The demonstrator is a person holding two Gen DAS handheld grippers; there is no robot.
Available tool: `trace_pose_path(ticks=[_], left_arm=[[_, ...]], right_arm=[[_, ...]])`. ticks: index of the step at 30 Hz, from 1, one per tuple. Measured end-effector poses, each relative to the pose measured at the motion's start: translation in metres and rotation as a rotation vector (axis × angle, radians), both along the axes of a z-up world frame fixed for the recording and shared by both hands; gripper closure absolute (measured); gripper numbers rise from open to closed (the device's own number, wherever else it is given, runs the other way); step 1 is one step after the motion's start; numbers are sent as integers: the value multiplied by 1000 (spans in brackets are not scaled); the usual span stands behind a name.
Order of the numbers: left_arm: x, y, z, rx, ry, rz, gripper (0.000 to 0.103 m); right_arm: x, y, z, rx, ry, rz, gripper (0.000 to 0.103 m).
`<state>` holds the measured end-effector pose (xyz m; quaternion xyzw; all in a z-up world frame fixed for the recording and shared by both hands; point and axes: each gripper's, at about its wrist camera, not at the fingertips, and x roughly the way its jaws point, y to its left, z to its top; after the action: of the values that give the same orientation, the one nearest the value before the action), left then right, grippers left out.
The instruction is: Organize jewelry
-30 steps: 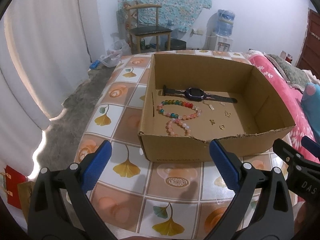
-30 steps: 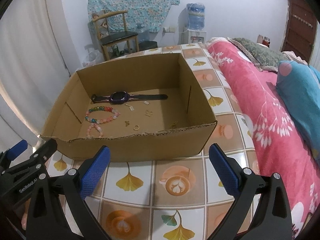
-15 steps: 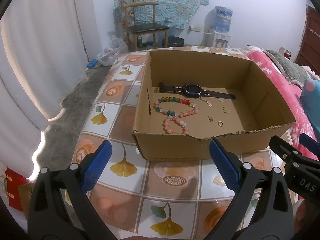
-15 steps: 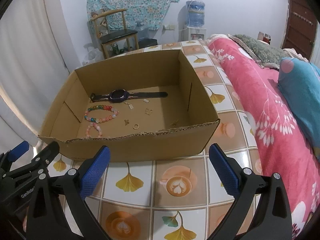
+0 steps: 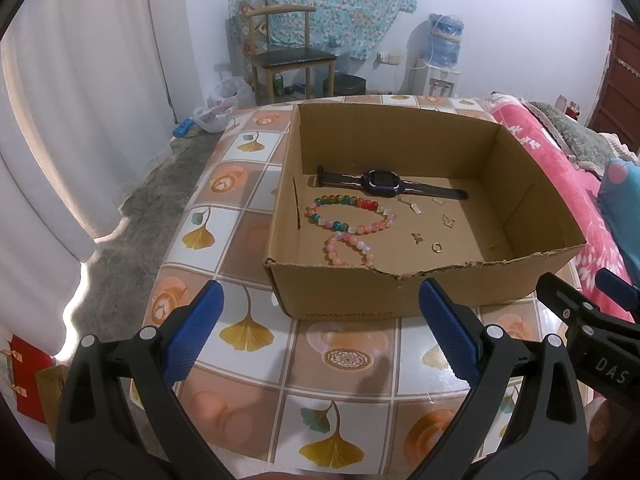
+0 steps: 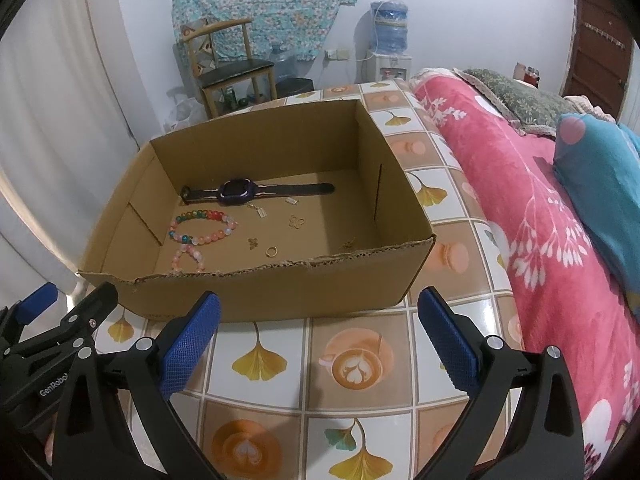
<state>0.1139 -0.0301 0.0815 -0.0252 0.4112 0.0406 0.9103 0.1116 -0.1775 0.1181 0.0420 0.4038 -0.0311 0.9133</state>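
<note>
Jewelry all sitting in the box already

I hold left gripper [image 5: 316, 322] and right gripper [image 6: 318, 330] spread apart, empty, low in frame, so the cardboard box [image 5: 400, 300] stays visible: watch [image 5: 380, 181], bead bracelets [image 5: 348, 216].

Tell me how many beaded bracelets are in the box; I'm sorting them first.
2, both at the cardboard box's left end: the multicolored bracelet just in front of the watch, the pink bracelet by the near wall, partly hidden.

Both wrist views toward box [image 5: 344, 300]
</note>
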Motion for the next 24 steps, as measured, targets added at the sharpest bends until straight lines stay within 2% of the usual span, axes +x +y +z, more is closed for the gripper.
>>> trace_pose_path(ticks=[24], left_arm=[[-2, 0, 2, -4, -3, -1, 8]], right_arm=[[-4, 5, 6, -8, -4, 4, 7]])
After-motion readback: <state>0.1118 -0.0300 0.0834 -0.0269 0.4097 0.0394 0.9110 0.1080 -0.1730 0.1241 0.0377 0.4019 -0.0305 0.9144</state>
